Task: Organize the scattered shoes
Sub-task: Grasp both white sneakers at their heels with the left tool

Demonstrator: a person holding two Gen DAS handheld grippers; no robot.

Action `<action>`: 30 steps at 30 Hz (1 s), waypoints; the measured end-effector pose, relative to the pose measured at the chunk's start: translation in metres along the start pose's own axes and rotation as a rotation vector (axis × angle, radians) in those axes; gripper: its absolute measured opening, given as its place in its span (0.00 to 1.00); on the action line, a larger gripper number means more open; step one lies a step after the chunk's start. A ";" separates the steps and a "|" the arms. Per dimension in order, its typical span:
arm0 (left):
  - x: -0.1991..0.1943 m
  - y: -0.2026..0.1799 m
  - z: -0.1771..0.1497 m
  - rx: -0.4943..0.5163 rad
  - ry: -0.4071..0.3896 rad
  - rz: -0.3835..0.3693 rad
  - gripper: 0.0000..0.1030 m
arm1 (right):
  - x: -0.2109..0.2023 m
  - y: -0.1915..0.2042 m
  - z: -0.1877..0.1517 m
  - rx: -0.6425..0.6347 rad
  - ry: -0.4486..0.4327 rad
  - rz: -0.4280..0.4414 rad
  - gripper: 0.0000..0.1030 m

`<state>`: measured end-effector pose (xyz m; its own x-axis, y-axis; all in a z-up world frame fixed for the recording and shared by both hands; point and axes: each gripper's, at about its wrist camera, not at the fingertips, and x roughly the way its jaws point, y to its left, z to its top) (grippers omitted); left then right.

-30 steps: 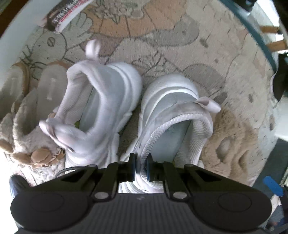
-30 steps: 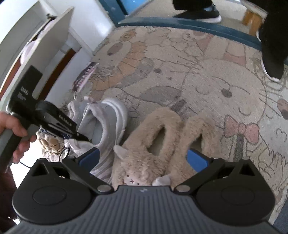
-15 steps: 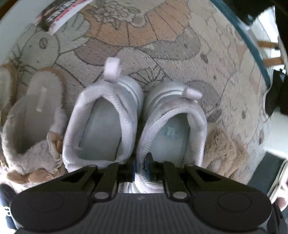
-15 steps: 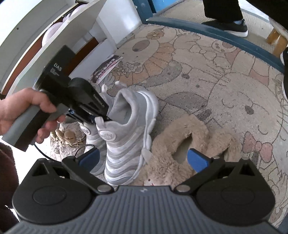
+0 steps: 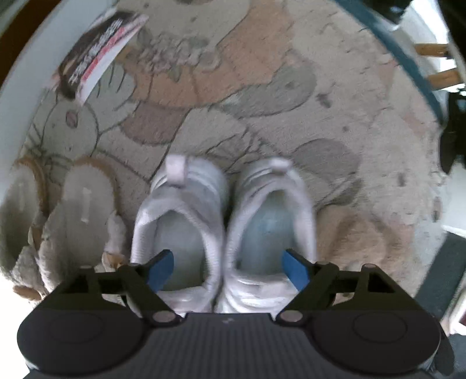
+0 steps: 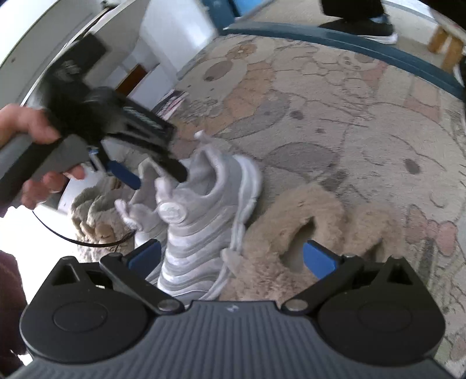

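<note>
Two pale grey sneakers stand side by side on the patterned rug, heels away from me: the left sneaker (image 5: pixel 177 221) and the right sneaker (image 5: pixel 271 215). My left gripper (image 5: pixel 228 269) hangs open just above them, one blue pad over each shoe opening, holding nothing. In the right wrist view the sneakers (image 6: pixel 201 212) lean together under the left gripper (image 6: pixel 157 177), which a hand holds. My right gripper (image 6: pixel 233 256) is open and empty, above a tan fluffy slipper (image 6: pixel 294 227).
Cream furry slippers (image 5: pixel 72 210) lie left of the sneakers, the tan fluffy pair (image 5: pixel 352 236) to their right. A magazine (image 5: pixel 96 52) lies by the white wall. A blue rug border (image 6: pixel 335 32), a person's dark shoe (image 6: pixel 361 26) and wooden legs (image 6: pixel 445 43) are farther off.
My left gripper, shut on the sneakers' inner collars before, has opened and let them go; they now stand side by side. The right gripper stays open and drew a little closer.
</note>
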<state>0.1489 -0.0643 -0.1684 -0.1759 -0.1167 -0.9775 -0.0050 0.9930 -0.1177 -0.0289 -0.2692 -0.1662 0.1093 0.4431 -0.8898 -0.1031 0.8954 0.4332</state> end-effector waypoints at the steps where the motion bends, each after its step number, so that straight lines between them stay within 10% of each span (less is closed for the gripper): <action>1: 0.004 0.003 0.000 -0.013 0.005 -0.001 0.76 | 0.002 0.001 0.000 -0.003 0.001 0.003 1.00; 5: 0.026 0.012 0.003 -0.074 0.054 -0.022 0.72 | 0.012 0.003 0.002 -0.016 0.004 0.015 1.00; 14: 0.042 0.016 -0.005 -0.180 0.052 -0.047 0.28 | 0.034 0.023 -0.009 -0.038 0.028 0.033 1.00; 30: -0.020 0.051 -0.037 -0.302 -0.058 -0.191 0.21 | 0.032 0.024 -0.001 -0.149 0.003 0.008 0.92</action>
<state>0.1152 -0.0104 -0.1483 -0.0874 -0.2924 -0.9523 -0.3243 0.9122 -0.2503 -0.0287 -0.2331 -0.1843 0.1048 0.4494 -0.8872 -0.2497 0.8754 0.4139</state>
